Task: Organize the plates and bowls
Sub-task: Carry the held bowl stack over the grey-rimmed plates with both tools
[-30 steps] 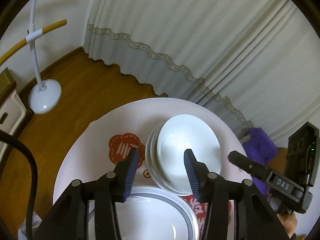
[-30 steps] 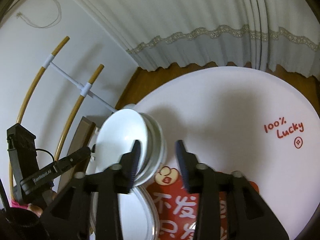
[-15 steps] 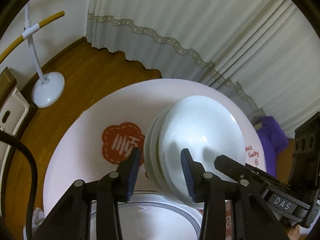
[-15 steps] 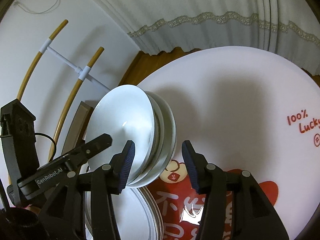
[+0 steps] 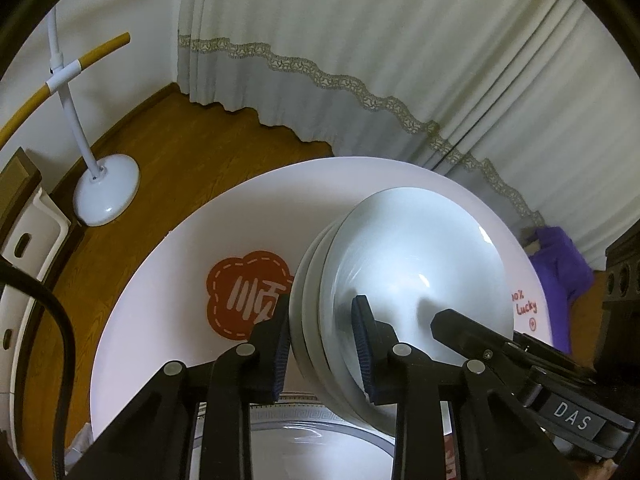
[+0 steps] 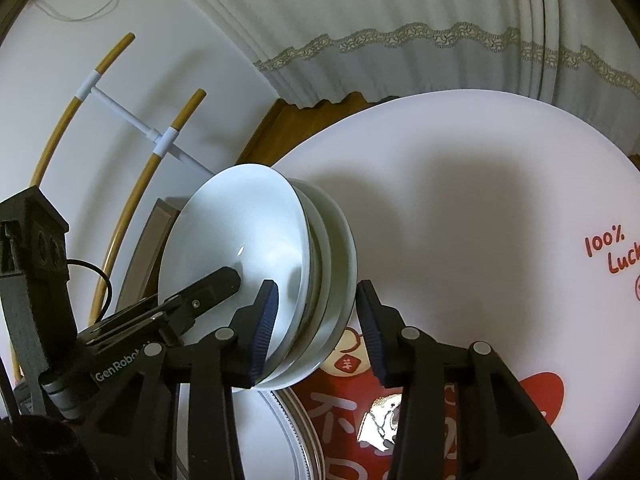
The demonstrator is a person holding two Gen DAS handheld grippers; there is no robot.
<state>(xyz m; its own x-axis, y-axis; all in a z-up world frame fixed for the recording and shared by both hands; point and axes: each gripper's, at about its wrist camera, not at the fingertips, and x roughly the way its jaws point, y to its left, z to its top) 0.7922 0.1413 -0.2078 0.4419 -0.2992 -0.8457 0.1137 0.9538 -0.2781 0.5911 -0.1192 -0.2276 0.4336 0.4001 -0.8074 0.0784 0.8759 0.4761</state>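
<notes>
A stack of white bowls (image 5: 420, 260) (image 6: 240, 232) stands on the round white table (image 5: 180, 280) (image 6: 480, 200). My left gripper (image 5: 322, 344) straddles the stack's left rim. Its jaws are closing, with one pad against the outer wall and the other inside the top bowl, a little off it. My right gripper (image 6: 316, 328) straddles the opposite rim and is also closing, with gaps still showing at both pads. A white plate with a grey patterned rim (image 5: 320, 432) (image 6: 296, 420) lies just in front of the stack, partly under it.
A white lamp base (image 5: 106, 192) stands on the wooden floor left of the table. A curtain hangs behind it. Purple cloth (image 5: 560, 264) lies beyond the table's right edge. Yellow hoops on a white rack (image 6: 160, 140) lean on the wall. A shiny wrapper (image 6: 384, 420) lies on the table's red print.
Both grippers came down and forward onto the bowl stack. Each pair of jaws has narrowed around a rim. The bowls have not moved.
</notes>
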